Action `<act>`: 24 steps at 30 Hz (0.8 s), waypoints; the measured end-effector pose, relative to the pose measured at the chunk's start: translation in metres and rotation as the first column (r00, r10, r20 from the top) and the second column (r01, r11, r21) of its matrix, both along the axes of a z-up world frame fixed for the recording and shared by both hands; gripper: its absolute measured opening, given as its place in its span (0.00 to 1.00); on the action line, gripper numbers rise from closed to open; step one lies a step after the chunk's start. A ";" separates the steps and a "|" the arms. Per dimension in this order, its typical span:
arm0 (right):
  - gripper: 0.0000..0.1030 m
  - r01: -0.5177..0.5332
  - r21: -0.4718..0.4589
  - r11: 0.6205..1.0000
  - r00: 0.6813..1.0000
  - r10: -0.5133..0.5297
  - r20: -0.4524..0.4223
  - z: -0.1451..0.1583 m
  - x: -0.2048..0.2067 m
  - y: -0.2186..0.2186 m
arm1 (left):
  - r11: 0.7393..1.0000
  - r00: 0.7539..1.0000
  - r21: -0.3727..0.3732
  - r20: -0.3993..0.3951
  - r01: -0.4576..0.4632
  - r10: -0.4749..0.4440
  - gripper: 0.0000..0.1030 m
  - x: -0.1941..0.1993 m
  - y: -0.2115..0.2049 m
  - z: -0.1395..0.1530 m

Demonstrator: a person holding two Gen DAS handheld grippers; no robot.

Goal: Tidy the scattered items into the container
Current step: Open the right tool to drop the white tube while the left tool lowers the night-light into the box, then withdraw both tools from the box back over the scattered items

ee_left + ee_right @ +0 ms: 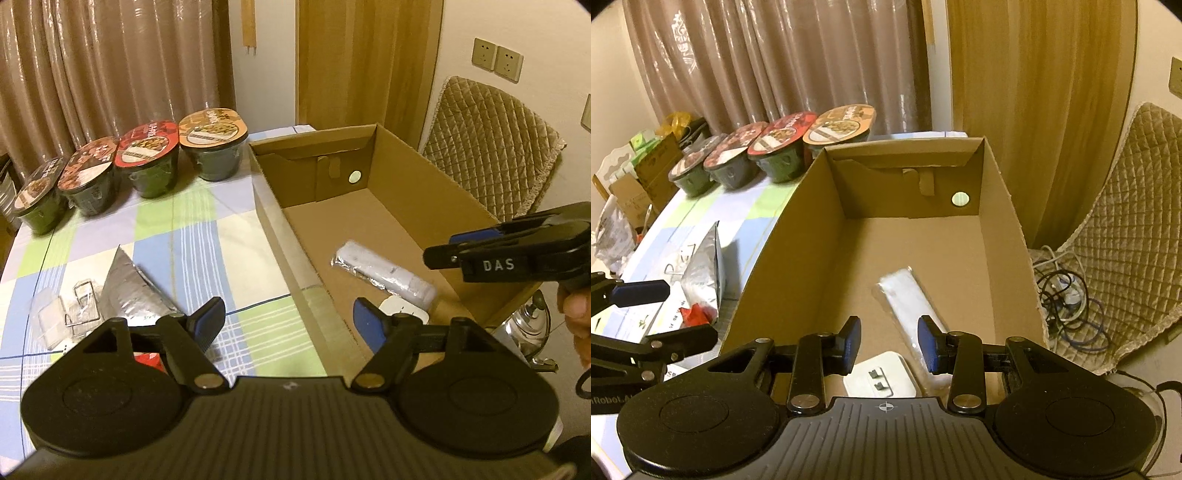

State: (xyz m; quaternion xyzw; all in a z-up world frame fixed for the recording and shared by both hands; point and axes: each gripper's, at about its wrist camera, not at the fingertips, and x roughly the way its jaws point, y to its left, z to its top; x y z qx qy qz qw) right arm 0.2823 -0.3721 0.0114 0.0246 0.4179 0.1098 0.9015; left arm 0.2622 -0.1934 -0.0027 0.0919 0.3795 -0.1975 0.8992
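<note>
Four sealed instant-food bowls stand in a row at the far edge of the checked tabletop; their lid print is too blurred to read. One open cardboard box sits beside them and holds two things: a long plastic-wrapped packet lying on its floor, and near it a white flat item, partly cut off by the gripper body. On the tabletop left of the box lie one silver foil pouch, a clear plastic piece with a wire clip, and a red scrap that is mostly hidden. The left gripper hovers over the box's near wall, fingers wide and empty. The right gripper hangs above the box, fingers parted and holding nothing; "DAS" reads on its side in the left wrist view. A quilted chair stands behind the box.
</note>
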 end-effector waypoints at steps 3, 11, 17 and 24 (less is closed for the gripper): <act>0.40 0.005 -0.003 1.000 1.000 -0.005 -0.002 0.001 -0.003 0.000 | 1.000 1.000 -0.002 -0.002 -0.005 0.005 0.70 -0.002 0.003 0.001; 0.40 -0.002 -0.016 1.000 1.000 0.002 0.007 0.008 -0.010 0.007 | 1.000 1.000 -0.001 -0.002 -0.021 0.021 0.71 -0.006 0.014 0.004; 0.40 -0.031 -0.039 0.999 0.999 0.032 0.022 0.019 -0.020 0.021 | 0.999 0.999 0.009 0.000 -0.036 0.036 0.72 -0.014 0.027 0.008; 0.40 -0.087 -0.065 0.994 0.995 0.089 0.040 0.031 -0.039 0.045 | 0.997 0.998 0.038 -0.003 -0.069 0.069 0.75 -0.034 0.054 0.010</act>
